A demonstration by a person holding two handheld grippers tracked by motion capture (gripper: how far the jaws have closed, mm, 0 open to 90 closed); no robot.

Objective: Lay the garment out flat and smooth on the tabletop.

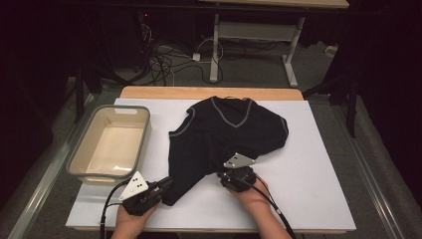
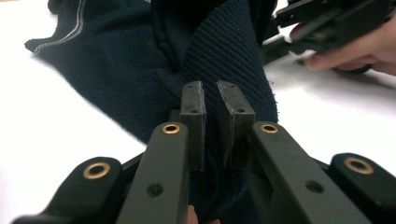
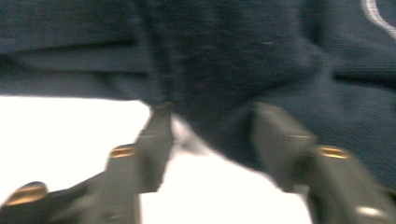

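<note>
The left tongs [image 2: 211, 100] are closed on a fold of the dark knit top [image 2: 219, 51]; the left gripper view shows ribbed cloth pinched between the two pads with only a thin slit left, a detail the high view does not give, since there the left tongs [image 1: 165, 183] merely meet the near left corner of the garment. The right tongs [image 3: 210, 123] stand apart with a lobe of the cloth's near edge between them, and the blurred right gripper view does not show the pads pressing on it; the high view places the right tongs [image 1: 234, 175] at the near middle of the hem, under their grey three-cornered plate. The dark knit top [image 1: 226, 132] lies crumpled in the middle of the white surface [image 1: 318, 164], its V-neck with pale stitching at the far side, a trim that also shows at the upper right of the right gripper view. To the left of it sits a cream tub with a grey rim [image 1: 144, 112] on the surface. I can read no brand, label or writing anywhere
</note>
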